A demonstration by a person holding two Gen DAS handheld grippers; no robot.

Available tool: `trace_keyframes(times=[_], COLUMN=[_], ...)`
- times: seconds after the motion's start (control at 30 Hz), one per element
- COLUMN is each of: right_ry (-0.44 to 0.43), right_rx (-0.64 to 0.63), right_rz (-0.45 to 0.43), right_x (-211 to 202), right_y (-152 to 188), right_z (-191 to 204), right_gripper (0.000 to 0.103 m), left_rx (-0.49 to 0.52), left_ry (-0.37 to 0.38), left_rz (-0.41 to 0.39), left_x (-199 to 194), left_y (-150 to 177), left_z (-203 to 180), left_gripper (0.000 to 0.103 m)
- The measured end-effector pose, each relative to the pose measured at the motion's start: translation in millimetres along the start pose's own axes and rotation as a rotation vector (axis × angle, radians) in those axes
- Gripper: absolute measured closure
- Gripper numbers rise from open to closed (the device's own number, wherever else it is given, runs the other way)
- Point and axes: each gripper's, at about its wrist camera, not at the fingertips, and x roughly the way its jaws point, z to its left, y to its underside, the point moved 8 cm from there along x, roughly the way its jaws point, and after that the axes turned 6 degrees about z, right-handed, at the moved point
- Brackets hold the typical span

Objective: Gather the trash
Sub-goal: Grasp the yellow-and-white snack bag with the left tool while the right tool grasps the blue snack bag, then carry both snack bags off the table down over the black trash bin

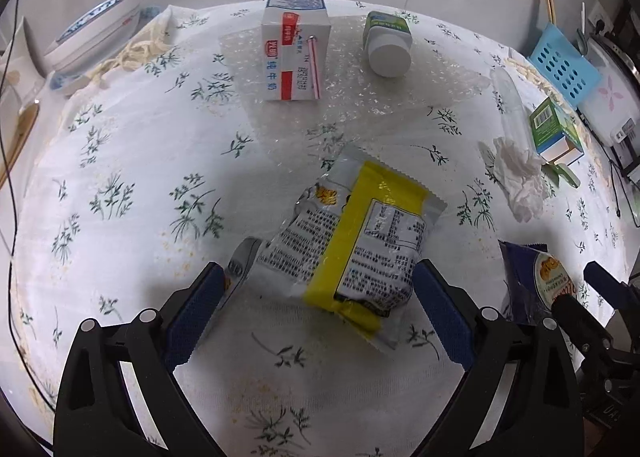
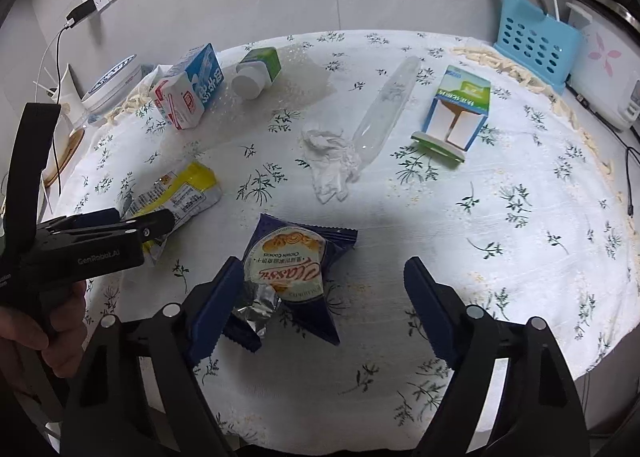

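My left gripper (image 1: 320, 277) is open, its jaws on either side of a yellow and silver snack wrapper (image 1: 352, 233) lying on the flowered tablecloth. The wrapper also shows in the right wrist view (image 2: 180, 197), with the left gripper (image 2: 136, 229) beside it. My right gripper (image 2: 324, 277) is open around a dark blue cookie wrapper (image 2: 288, 269); its left finger touches the wrapper. The blue wrapper shows in the left wrist view (image 1: 536, 277) too. A crumpled tissue (image 2: 332, 161), a clear plastic sleeve (image 2: 384, 113), a milk carton (image 1: 294, 53), a white-capped bottle (image 1: 388, 43) and a green carton (image 2: 460, 113) lie further back.
A blue basket (image 2: 532, 41) and a rice cooker (image 2: 600, 69) stand at the back right. A bowl (image 1: 92, 37) sits at the back left. A bubble wrap sheet (image 1: 360, 97) lies under the milk carton and bottle. Cables hang at the table's left edge.
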Motion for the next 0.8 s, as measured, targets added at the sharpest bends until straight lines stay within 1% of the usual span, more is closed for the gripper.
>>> trace_keyframes(times=[0.03, 0.1, 0.23, 0.3, 0.33, 0.4, 0.6, 0.63, 0.8], right_ry=[-0.008, -0.023, -0.044, -0.053, -0.061, -0.067, -0.072, -0.076, -0.078], right_rx=[0.001, 0.001, 0.008, 0.013, 0.015, 0.011, 0.025, 0.028, 0.035], right_rz=[0.003, 0.010, 0.008, 0.013, 0.015, 0.017, 0.026, 0.025, 0.016], right_x=[2.5, 6.4, 10.7, 12.9, 14.1, 15.8, 23.1, 23.4, 23.9], right_y=[-0.2, -0.2, -2.0, -2.4, -2.6, -2.2, -0.9, -1.3, -2.4], right_z=[0.9, 2.2, 3.0, 2.9, 3.4, 5.1, 3.3, 2.6, 0.7], right_gripper=[0.028, 0.034, 0.044, 0.049, 0.050, 0.057, 0.070, 0.074, 0.082], left_rx=[0.002, 0.006, 0.014, 0.009, 0.005, 0.003, 0.004, 0.005, 0.009], left_ry=[0.002, 0.008, -0.007, -0.008, -0.005, -0.005, -0.017, -0.019, -0.021], left_rz=[0.000, 0.004, -0.015, -0.019, -0.018, -0.011, -0.007, -0.008, -0.017], left_x=[2.0, 6.8, 8.9, 7.8, 7.8, 7.5, 5.7, 5.4, 4.4], left_y=[-1.2, -2.8, -6.0, -7.7, -9.5, -10.8, -9.8, -9.5, -9.0], left_z=[-0.8, -2.7, -5.5, -6.1, -6.7, -6.2, -2.7, -2.5, -2.3], left_gripper=[0.010, 0.011, 0.013, 0.021, 0.022, 0.027, 0.034, 0.034, 0.037])
